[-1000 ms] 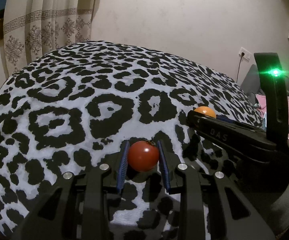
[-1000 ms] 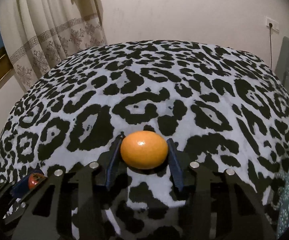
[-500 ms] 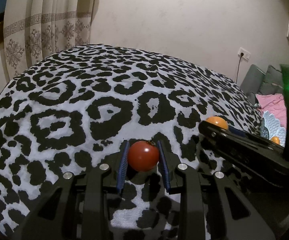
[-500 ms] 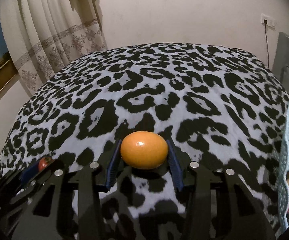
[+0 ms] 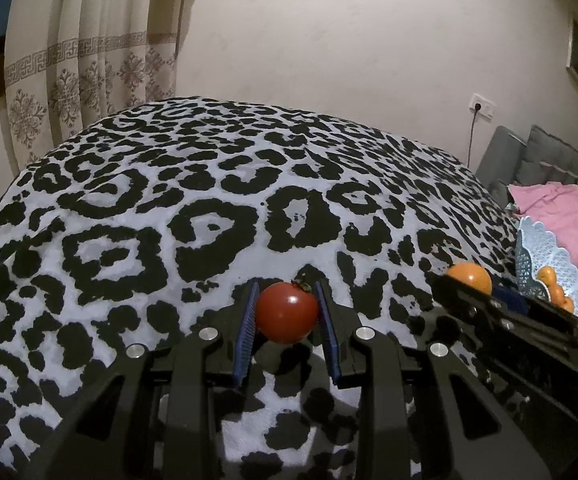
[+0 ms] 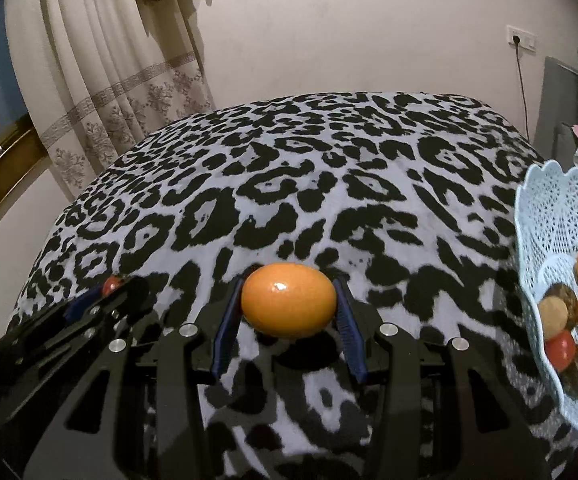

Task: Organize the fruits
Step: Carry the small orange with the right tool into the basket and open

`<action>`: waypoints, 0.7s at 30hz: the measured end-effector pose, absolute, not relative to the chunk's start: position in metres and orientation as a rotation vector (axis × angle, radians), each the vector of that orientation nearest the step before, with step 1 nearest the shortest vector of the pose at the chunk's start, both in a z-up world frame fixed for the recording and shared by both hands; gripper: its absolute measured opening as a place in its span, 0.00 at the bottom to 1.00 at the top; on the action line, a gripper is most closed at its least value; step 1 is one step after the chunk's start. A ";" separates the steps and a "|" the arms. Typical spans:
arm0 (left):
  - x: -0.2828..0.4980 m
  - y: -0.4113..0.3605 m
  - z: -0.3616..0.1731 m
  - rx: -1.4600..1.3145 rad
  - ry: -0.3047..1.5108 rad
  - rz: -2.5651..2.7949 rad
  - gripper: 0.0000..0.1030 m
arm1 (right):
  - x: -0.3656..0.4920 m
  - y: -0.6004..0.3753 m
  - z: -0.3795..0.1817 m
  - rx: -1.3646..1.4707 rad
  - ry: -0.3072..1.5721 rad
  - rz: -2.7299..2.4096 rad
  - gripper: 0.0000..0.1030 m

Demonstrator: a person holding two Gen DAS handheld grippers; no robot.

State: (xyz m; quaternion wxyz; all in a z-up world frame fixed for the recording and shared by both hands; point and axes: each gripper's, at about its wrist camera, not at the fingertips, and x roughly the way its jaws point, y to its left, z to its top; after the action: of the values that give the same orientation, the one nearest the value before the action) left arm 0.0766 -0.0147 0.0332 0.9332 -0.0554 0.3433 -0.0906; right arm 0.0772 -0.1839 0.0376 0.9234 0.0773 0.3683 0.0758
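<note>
My left gripper (image 5: 287, 312) is shut on a red tomato (image 5: 287, 312) and holds it above the leopard-print cloth (image 5: 209, 216). My right gripper (image 6: 289, 306) is shut on an orange (image 6: 289, 306), also held above the cloth. In the left wrist view the right gripper with the orange (image 5: 469, 276) shows at the right. In the right wrist view the left gripper with the tomato (image 6: 109, 285) shows at the left. A light blue lace basket (image 6: 549, 216) with several fruits stands at the right edge, right of the orange; it also shows in the left wrist view (image 5: 529, 256).
The cloth (image 6: 329, 184) covers a round table. A patterned curtain (image 6: 121, 92) hangs at the back left. A pink blanket (image 5: 561, 208) on a grey sofa lies beyond the basket at the right. A wall socket (image 6: 523, 38) with a cord is at the back right.
Both grippers have moved right with their fruits held. The basket has come into view at the right in both views, and the right gripper sits lower and farther right in the left wrist view.
</note>
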 end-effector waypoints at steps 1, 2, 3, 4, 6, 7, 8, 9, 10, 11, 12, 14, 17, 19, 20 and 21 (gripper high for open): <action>0.076 -0.015 0.034 -0.112 0.701 -0.187 0.28 | 0.074 -0.184 0.038 0.159 0.755 0.156 0.45; 0.075 -0.016 0.034 -0.111 0.700 -0.189 0.28 | 0.070 -0.184 0.038 0.158 0.754 0.156 0.45; 0.074 -0.016 0.034 -0.110 0.699 -0.192 0.28 | 0.066 -0.185 0.038 0.158 0.753 0.157 0.45; 0.072 -0.017 0.035 -0.108 0.697 -0.197 0.28 | 0.063 -0.185 0.038 0.159 0.751 0.157 0.45; 0.071 -0.019 0.035 -0.103 0.694 -0.203 0.28 | 0.055 -0.187 0.038 0.165 0.748 0.157 0.45; 0.069 -0.021 0.036 -0.100 0.692 -0.209 0.28 | 0.050 -0.188 0.038 0.169 0.747 0.158 0.45; 0.068 -0.022 0.036 -0.098 0.691 -0.213 0.28 | 0.047 -0.189 0.038 0.171 0.746 0.158 0.45; 0.067 -0.024 0.037 -0.095 0.688 -0.218 0.28 | 0.043 -0.190 0.037 0.174 0.745 0.156 0.45; 0.065 -0.025 0.038 -0.093 0.686 -0.222 0.28 | 0.040 -0.190 0.037 0.176 0.744 0.155 0.45; 0.064 -0.026 0.038 -0.090 0.685 -0.226 0.28 | 0.034 -0.192 0.037 0.180 0.743 0.153 0.45; 0.063 -0.028 0.038 -0.086 0.682 -0.231 0.28 | 0.031 -0.194 0.036 0.184 0.744 0.151 0.45; 0.060 -0.031 0.039 -0.079 0.680 -0.241 0.28 | 0.022 -0.198 0.034 0.200 0.746 0.149 0.45; 0.057 -0.036 0.040 -0.068 0.676 -0.251 0.28 | 0.011 -0.203 0.033 0.217 0.745 0.144 0.45; 0.054 -0.040 0.040 -0.057 0.674 -0.259 0.28 | 0.002 -0.207 0.033 0.232 0.741 0.141 0.45; 0.053 -0.041 0.040 -0.053 0.673 -0.261 0.28 | -0.001 -0.209 0.033 0.238 0.739 0.139 0.45; 0.051 -0.044 0.040 -0.046 0.672 -0.266 0.28 | -0.004 -0.211 0.033 0.244 0.737 0.138 0.45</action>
State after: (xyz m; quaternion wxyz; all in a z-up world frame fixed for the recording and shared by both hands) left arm 0.0506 -0.0436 0.0401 0.9352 -0.0223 0.3285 -0.1303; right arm -0.0043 -0.2108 0.0333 0.9233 0.1189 0.3591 0.0671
